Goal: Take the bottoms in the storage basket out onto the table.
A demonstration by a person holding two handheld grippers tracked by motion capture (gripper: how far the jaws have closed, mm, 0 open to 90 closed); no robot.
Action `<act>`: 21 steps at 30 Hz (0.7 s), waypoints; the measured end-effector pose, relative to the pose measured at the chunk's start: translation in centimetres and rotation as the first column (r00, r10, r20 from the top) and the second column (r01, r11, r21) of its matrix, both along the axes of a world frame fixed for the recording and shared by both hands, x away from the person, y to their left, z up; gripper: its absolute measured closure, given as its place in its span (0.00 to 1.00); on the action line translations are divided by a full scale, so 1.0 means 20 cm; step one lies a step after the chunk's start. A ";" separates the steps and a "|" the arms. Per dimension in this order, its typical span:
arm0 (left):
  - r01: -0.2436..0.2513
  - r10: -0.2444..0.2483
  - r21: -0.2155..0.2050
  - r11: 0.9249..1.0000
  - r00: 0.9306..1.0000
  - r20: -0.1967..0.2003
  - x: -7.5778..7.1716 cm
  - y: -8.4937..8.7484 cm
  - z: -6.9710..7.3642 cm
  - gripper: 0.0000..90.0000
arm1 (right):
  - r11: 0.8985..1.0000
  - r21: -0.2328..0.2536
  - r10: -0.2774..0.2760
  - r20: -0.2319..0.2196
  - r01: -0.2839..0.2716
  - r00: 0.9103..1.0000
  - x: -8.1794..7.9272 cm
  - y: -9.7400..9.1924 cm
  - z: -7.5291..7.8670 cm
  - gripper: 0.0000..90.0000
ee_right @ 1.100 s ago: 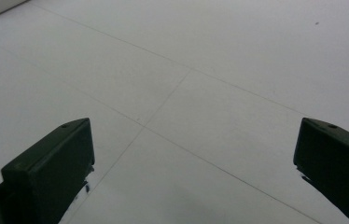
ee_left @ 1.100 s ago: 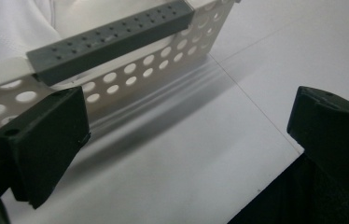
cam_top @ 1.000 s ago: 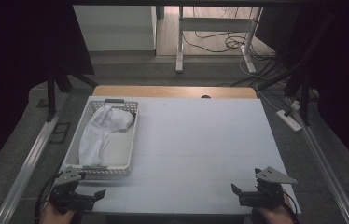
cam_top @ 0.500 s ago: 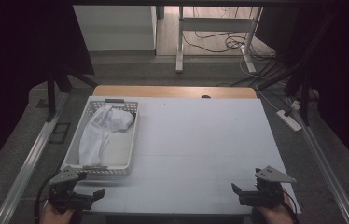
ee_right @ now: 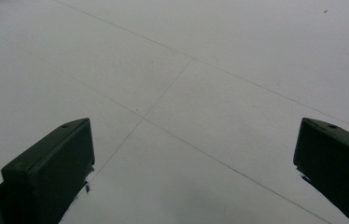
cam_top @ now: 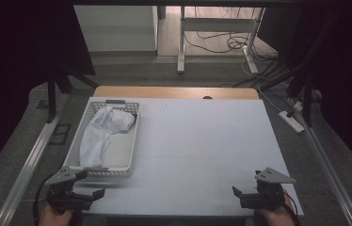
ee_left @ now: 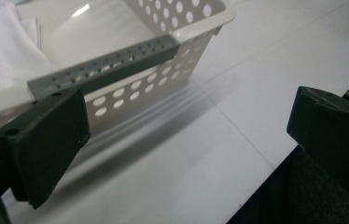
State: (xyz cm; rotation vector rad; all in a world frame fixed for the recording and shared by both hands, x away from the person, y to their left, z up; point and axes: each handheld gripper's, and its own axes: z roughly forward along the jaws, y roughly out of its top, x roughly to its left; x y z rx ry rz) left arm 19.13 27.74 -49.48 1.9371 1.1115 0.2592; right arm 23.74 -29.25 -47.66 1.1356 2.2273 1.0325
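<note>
**Both grippers spread at the near table edge; cloth lying in basket**

1. Left side. I hold the left gripper [cam_top: 92, 184] at the near left corner of the white table [cam_top: 202, 150], just short of the basket [cam_top: 132, 141]. Its jaws stand wide apart with nothing between them. In the left gripper view the basket's near wall and grey handle [ee_left: 102, 70] lie just ahead of the left jaw, not touching it.

2. Basket contents. The white cloth [cam_top: 101, 134] lies crumpled inside the basket, bunched toward the far end and trailing down the left side.

3. Right side. I hold the right gripper [cam_top: 238, 197] at the near right corner, well apart from the basket. Its jaws are also spread wide over bare table surface, holding nothing.
</note>
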 end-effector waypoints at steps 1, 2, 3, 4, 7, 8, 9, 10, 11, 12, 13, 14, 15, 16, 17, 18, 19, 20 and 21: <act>0.000 0.000 -0.007 1.000 1.000 0.004 0.00 0.00 0.00 0.00 | 1.000 0.000 0.000 0.000 0.000 1.000 0.00 0.00 0.00 0.00; 0.000 0.000 -0.007 1.000 1.000 0.004 0.00 0.00 0.00 0.00 | 1.000 0.000 0.000 -0.001 0.000 1.000 0.00 0.00 0.00 0.00; 0.009 -0.009 -0.011 1.000 1.000 0.005 0.01 0.00 0.00 0.00 | 1.000 0.000 0.000 -0.002 0.000 1.000 0.00 0.00 0.00 0.00; 0.012 -0.012 -0.012 1.000 1.000 0.003 0.01 0.00 0.00 0.00 | 1.000 0.000 0.000 -0.002 0.000 1.000 0.00 0.00 0.00 0.00; 0.019 -0.019 -0.014 1.000 1.000 0.005 0.01 0.00 0.00 0.00 | 1.000 -0.003 0.002 -0.003 -0.002 1.000 0.00 0.00 0.00 0.00; 0.019 -0.019 -0.014 1.000 1.000 0.005 0.01 0.00 0.00 0.00 | 1.000 -0.003 0.002 -0.003 -0.002 1.000 0.00 0.00 0.00 0.00; 0.022 -0.022 -0.016 1.000 1.000 0.010 0.02 0.00 0.01 0.00 | 1.000 -0.001 0.003 -0.004 -0.003 1.000 0.00 0.00 0.00 0.00; 0.022 -0.022 -0.016 1.000 1.000 0.010 0.02 0.00 0.01 0.00 | 1.000 -0.001 0.003 -0.004 -0.003 1.000 0.00 0.00 0.00 0.00; 0.024 -0.024 -0.015 1.000 1.000 0.012 0.02 0.00 0.01 0.00 | 1.000 -0.001 0.002 -0.005 -0.002 1.000 0.00 0.00 0.00 0.00; 0.023 -0.023 -0.016 1.000 1.000 0.012 0.02 0.00 0.01 0.00 | 1.000 -0.003 0.003 -0.007 -0.003 1.000 0.00 0.00 0.00 0.00; 0.023 -0.023 -0.016 1.000 1.000 0.012 0.02 0.00 0.01 0.00 | 1.000 -0.003 0.003 -0.007 -0.003 1.000 0.00 0.00 0.00 0.00; 0.032 -0.032 -0.019 0.999 0.999 0.007 0.02 0.00 0.01 0.00 | 1.000 -0.004 0.003 -0.007 -0.003 1.000 0.00 0.00 0.00 0.00; 0.042 -0.042 -0.024 0.999 0.999 -0.001 0.03 0.00 0.01 0.00 | 1.000 -0.005 0.005 -0.007 -0.005 1.000 0.00 0.00 0.00 0.00; 0.055 -0.056 -0.025 0.998 0.998 -0.009 0.03 -0.01 0.01 0.00 | 1.000 -0.006 0.005 -0.007 -0.005 1.000 0.00 0.00 0.00 0.00; 0.063 -0.063 -0.021 0.998 0.998 -0.009 0.03 -0.02 0.02 0.00 | 1.000 -0.006 0.005 -0.008 -0.005 1.000 0.00 0.00 0.00 0.00; 0.068 -0.069 -0.015 0.998 0.998 -0.007 0.03 -0.02 0.02 0.00 | 1.000 -0.006 0.005 -0.009 -0.005 1.000 0.00 0.00 0.00 0.00; 0.068 -0.069 -0.015 0.998 0.998 -0.007 0.03 -0.02 0.02 0.00 | 1.000 -0.006 0.005 -0.009 -0.005 1.000 0.00 0.00 0.00 0.00; 0.080 -0.080 -0.011 0.997 0.997 0.002 0.04 -0.03 0.03 0.00 | 1.000 -0.007 0.006 -0.009 -0.006 1.000 0.00 0.00 0.00 0.00; 0.080 -0.080 -0.011 0.997 0.997 0.002 0.04 -0.03 0.03 0.00 | 1.000 -0.007 0.006 -0.010 -0.006 1.000 0.00 0.00 0.00 0.00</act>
